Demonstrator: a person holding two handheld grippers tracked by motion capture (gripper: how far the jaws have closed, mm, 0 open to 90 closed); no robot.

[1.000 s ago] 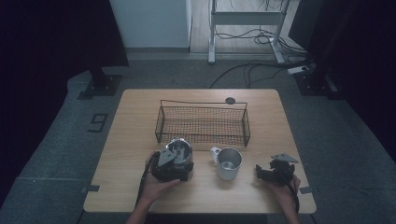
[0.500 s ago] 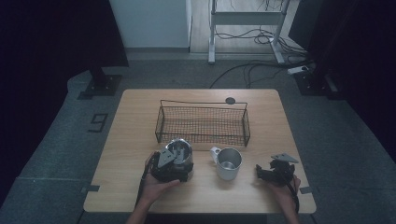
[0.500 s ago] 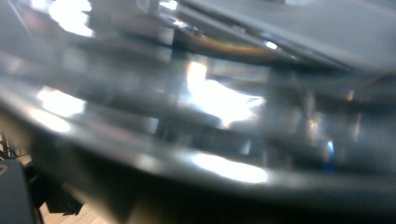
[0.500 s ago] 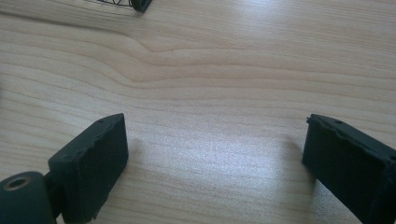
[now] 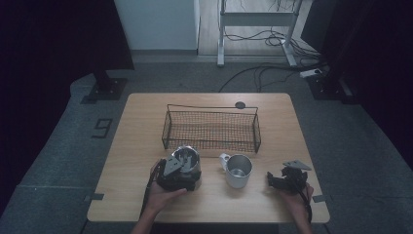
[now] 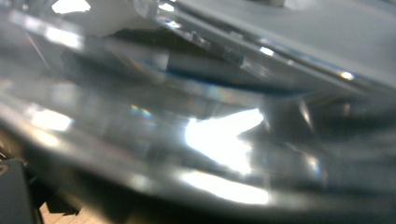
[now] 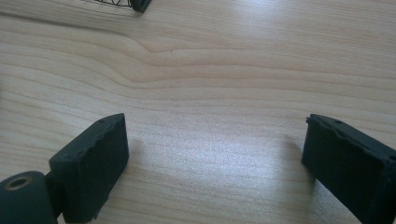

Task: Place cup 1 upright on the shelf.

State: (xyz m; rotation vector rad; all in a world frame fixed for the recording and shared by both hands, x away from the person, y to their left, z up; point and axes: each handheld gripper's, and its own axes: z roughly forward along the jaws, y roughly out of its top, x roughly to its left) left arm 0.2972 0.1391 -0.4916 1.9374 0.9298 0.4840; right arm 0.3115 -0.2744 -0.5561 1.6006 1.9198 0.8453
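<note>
Along the bottom edge of the high view, two hands come in over the pale wooden worktop (image 5: pixel 141 146). At lower left, the left tongs (image 5: pixel 184 165) are pushed up against a shiny cup (image 5: pixel 187 155), which stands on the worktop just left of centre. In the left gripper view its glossy, mirror-like wall (image 6: pixel 219 135) sits so close that the jaws are hidden, so it cannot be told whether the tongs are clamped on it or merely set around it. At lower right, the right tongs (image 5: pixel 272 179) rest low, and the right gripper view shows them spread apart (image 7: pixel 215 158) with nothing but bare wood grain (image 7: pixel 210 70) between the pads.

The cup looks hard, rigid and slick, and whether it is metal or glass cannot be told. It is probably light when empty, and its polished curve gives the pads little to bite on. A hold across the rim, one pad inside and one outside, would likely be surer than a squeeze on the round wall, with a gentle grip in case it is glass.

Just right of centre stands a steel mug (image 5: pixel 237 170), with its handle toward the cup. Farther up, at mid-frame, an empty black wire basket (image 5: pixel 212 108) sits across the worktop, and a small dark disc (image 5: pixel 240 105) lies just beyond its rim.
</note>
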